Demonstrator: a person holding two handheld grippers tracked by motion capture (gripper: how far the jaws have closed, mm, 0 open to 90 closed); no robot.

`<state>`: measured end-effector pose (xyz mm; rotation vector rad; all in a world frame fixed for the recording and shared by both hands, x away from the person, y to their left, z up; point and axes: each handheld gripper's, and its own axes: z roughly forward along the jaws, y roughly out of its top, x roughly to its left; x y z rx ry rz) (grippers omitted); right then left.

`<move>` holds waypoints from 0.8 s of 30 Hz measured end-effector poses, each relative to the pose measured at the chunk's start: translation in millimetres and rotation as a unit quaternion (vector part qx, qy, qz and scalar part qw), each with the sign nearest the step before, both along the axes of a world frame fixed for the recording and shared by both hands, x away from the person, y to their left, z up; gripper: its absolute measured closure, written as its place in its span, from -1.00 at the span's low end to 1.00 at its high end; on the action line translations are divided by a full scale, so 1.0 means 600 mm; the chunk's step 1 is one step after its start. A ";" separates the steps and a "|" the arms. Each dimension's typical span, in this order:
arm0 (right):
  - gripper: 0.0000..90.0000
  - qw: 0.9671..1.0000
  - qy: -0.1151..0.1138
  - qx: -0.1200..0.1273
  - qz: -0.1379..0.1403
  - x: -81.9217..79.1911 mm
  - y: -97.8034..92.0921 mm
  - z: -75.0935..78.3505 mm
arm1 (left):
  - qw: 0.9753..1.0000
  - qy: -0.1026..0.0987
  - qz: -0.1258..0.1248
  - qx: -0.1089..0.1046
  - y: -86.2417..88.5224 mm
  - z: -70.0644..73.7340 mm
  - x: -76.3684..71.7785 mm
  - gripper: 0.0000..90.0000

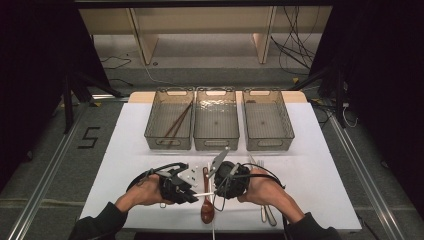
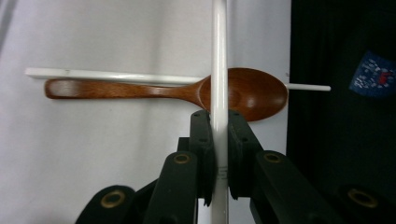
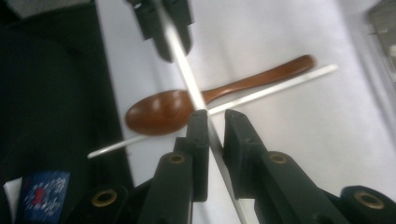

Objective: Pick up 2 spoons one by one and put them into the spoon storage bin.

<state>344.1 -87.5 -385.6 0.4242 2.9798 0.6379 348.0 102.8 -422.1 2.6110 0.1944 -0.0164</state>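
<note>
My left gripper [image 1: 196, 193] [image 2: 219, 116] is shut on a white chopstick [image 1: 205, 194] [image 2: 219, 46] and holds it level above the table's front. The chopstick's other end lies between the fingers of my right gripper [image 1: 216, 192] [image 3: 215, 116], which is open, with a gap on one side of the stick. In the right gripper view the left gripper [image 3: 161, 28] shows at the top, clamped on the stick [image 3: 187, 79]. Under the stick a brown wooden spoon [image 1: 207, 210] [image 2: 252, 93] [image 3: 159, 112] rests on the white table. A second white chopstick [image 1: 213, 227] [image 2: 116, 76] [image 3: 280, 86] lies along it, poking past the table's edge.
Three clear bins stand in a row at the back: the left bin [image 1: 168, 145] holds brown chopsticks [image 1: 179, 122], then the middle bin [image 1: 216, 146] and the right bin [image 1: 269, 146]. Metal cutlery [image 1: 267, 215] lies by my right forearm. The table's front edge is close behind the spoon's bowl.
</note>
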 end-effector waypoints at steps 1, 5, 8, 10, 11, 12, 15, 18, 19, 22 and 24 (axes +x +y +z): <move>0.64 1.000 0.002 0.005 -0.007 0.004 -0.002 0.003 | 1.000 0.000 0.011 0.001 0.001 0.000 0.002 0.83; 0.35 0.999 -0.005 0.023 -0.034 0.007 -0.011 0.020 | 0.999 -0.001 0.051 0.000 0.009 0.000 0.011 0.83; 0.17 0.997 -0.018 0.055 -0.061 0.010 -0.020 0.031 | 0.996 -0.002 0.088 -0.006 0.020 0.004 0.020 0.83; 0.06 0.994 -0.026 0.075 -0.081 0.010 -0.024 0.034 | 0.993 -0.003 0.117 -0.013 0.029 0.010 0.027 0.83; 0.00 0.992 -0.027 0.083 -0.086 0.010 -0.026 0.035 | 0.991 -0.004 0.133 -0.017 0.033 0.012 0.029 0.83; -0.03 0.991 -0.028 0.090 -0.094 0.008 -0.028 0.036 | 0.989 -0.004 0.145 -0.020 0.037 0.015 0.032 0.83; -0.12 0.987 -0.036 0.104 -0.113 0.004 -0.033 0.036 | 0.984 -0.007 0.178 -0.029 0.048 0.021 0.040 0.83; -0.20 0.985 -0.033 0.099 -0.134 0.005 -0.039 0.032 | 0.978 -0.010 0.204 -0.038 0.058 0.027 0.047 0.83; -0.21 0.985 -0.031 0.101 -0.139 0.006 -0.040 0.029 | 0.977 -0.011 0.211 -0.039 0.061 0.028 0.049 0.83; -0.26 0.981 -0.024 0.098 -0.168 0.012 -0.049 0.017 | 0.971 -0.013 0.233 -0.048 0.072 0.034 0.057 0.83; -0.29 0.978 -0.022 0.097 -0.182 0.015 -0.054 0.011 | 0.967 -0.016 0.250 -0.053 0.078 0.038 0.062 0.83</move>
